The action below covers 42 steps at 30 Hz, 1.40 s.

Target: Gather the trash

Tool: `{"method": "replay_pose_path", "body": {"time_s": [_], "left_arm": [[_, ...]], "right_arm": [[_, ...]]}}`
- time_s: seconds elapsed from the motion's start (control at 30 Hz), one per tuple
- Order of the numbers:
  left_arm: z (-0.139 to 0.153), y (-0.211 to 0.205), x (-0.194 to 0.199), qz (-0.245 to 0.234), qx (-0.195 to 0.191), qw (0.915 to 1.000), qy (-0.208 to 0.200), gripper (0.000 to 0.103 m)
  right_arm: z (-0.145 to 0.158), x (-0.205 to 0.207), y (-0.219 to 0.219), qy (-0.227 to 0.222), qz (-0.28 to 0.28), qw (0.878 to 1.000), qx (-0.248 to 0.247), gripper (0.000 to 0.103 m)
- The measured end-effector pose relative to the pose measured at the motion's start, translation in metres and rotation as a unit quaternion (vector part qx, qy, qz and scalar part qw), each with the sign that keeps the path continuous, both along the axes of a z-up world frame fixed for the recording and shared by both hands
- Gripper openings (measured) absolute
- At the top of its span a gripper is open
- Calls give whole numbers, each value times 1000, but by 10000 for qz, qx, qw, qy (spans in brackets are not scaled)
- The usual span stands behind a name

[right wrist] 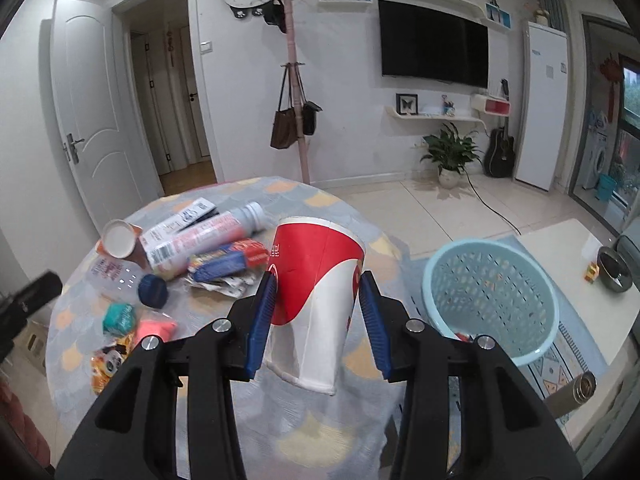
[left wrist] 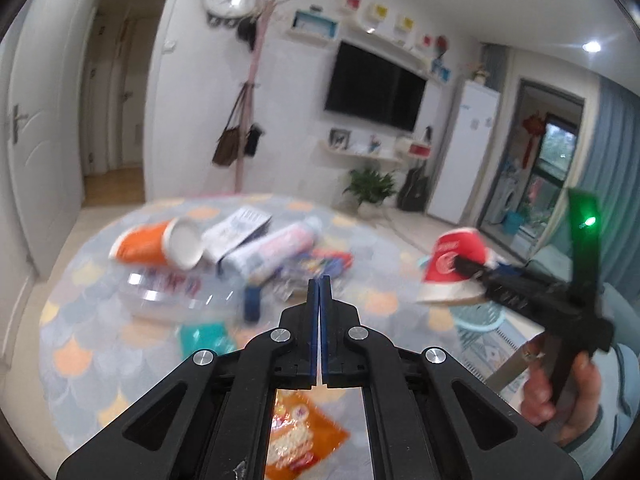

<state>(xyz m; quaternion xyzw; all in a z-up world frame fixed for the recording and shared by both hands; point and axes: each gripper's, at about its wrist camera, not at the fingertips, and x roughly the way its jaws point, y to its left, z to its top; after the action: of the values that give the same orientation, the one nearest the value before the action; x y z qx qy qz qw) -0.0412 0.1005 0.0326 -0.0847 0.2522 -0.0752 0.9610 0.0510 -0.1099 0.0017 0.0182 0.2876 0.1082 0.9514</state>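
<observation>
The red and white paper cup is lifted above the round desk, gripped between the blue pads of the right gripper, whose fingers press on its sides; it is tilted, its open mouth facing away and its base toward the camera. In the left wrist view the same cup shows at the right, held out by the right gripper in a person's hand. To the right of the desk, on the floor, stands a light blue perforated basket. The left gripper hangs over the desk with its fingers closed together and nothing between them. On the desk beyond it lie an orange cup on its side, a white tube, a clear plastic bottle with a blue cap, a teal packet and, nearer, an orange snack bag.
</observation>
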Motion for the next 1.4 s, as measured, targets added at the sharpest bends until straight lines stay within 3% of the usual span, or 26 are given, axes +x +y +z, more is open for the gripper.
{"method": "replay_pose_path", "body": {"time_s": [0.03, 0.1, 0.17, 0.23, 0.37, 0.53, 0.7, 0.8, 0.9, 0.93, 1.03, 1.07, 1.2, 1.4], "left_arm": [[-9, 8, -3, 32, -58, 9999, 147, 3], [-23, 21, -10, 110, -189, 9986, 475, 25], [-34, 33, -20, 277, -314, 9966, 713, 59], [-45, 37, -24, 330, -439, 9934, 1004, 71], [-64, 33, -13, 508, -522, 9856, 1524, 79], [-89, 21, 7, 618, -816, 9739, 2027, 81], [-98, -1, 27, 981, -73, 9680, 2307, 90], [-102, -15, 32, 1095, 524, 9648, 2332, 88], [-102, -19, 28, 1005, 798, 9656, 2262, 74], [-100, -18, 25, 934, 780, 9676, 2212, 58], [-93, -8, 17, 757, 452, 9722, 2167, 27], [-91, -5, 16, 736, 329, 9732, 2151, 1], [-90, 12, 8, 620, -209, 9774, 2009, 0], [-70, 14, -5, 514, -268, 9844, 1660, 0]], "right_arm": [[-2, 1, -2, 25, -3, 10000, 12, 40], [-7, 3, -5, 102, 8, 9999, 86, 40], [-11, 4, -7, 173, 41, 9997, 171, 40], [-14, 6, -4, 213, 70, 9995, 222, 40], [-19, 2, 4, 239, 176, 9992, 254, 40], [-19, -3, 0, 202, 183, 9993, 246, 40], [-22, -1, -14, 253, 76, 9990, 370, 40], [-24, 1, -18, 272, 50, 9988, 415, 40], [-27, 2, -22, 292, 18, 9986, 450, 40], [-29, 3, -23, 302, 4, 9985, 464, 40], [-30, 3, -26, 325, -12, 9982, 500, 40], [-31, 3, -26, 324, -10, 9982, 506, 40], [-29, 3, -26, 296, 11, 9983, 510, 40], [-27, 1, -25, 259, 26, 9984, 506, 40]]}}
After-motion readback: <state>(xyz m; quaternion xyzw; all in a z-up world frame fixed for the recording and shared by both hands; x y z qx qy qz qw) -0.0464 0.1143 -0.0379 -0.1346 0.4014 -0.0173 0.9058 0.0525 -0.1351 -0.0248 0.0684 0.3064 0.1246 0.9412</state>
